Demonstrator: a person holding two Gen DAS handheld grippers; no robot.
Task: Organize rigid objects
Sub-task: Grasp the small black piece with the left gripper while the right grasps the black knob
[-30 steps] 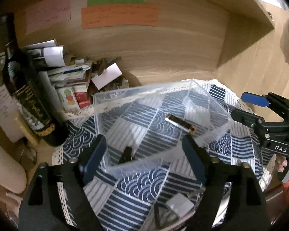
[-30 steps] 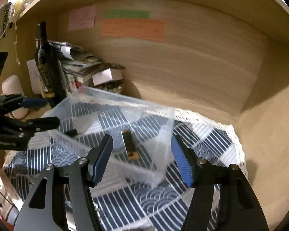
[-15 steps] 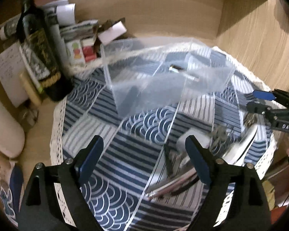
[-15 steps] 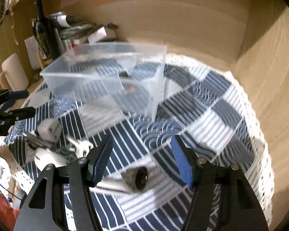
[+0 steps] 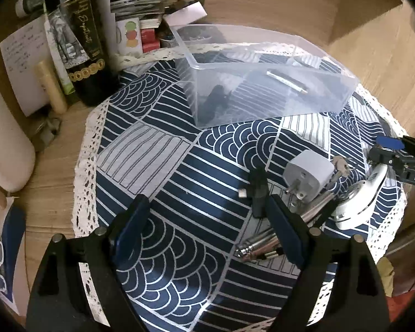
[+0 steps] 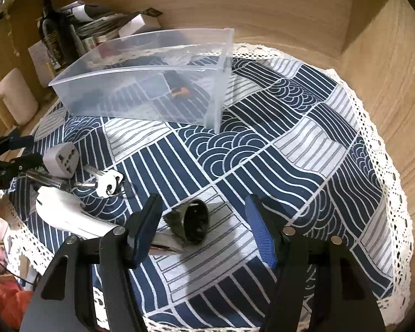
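From my left wrist camera, the upper left of the frame holds a dark wine bottle [image 5: 80,36] standing on the wooden tabletop [image 5: 55,193] beside a heap of papers and small boxes [image 5: 141,13]. Along the bottom, my left hand-held gripper [image 5: 207,232] is spread wide and grips nothing, hanging over the blue-and-white patterned cloth [image 5: 179,166]. At upper centre sits the clear plastic bin [image 5: 262,99], with a small dark object [image 5: 215,96] and a slim metallic stick [image 5: 286,80] inside it. Lower right of that, loose on the cloth, lie a black stick [image 5: 257,191], a grey plug adapter [image 5: 307,177], some metal rods [image 5: 262,244] and a white curved item [image 5: 359,196], clustered close together. At the far right edge, the right hand-held gripper [image 5: 387,149] shows above the white item. From my right wrist camera, the adapter [image 6: 62,160] and a set of keys [image 6: 102,182] sit at left, the bin [image 6: 152,96] upper centre, and my right hand-held gripper [image 6: 204,229] is released, its fingers either side of a dark cup-shaped piece [image 6: 193,221] without touching it.
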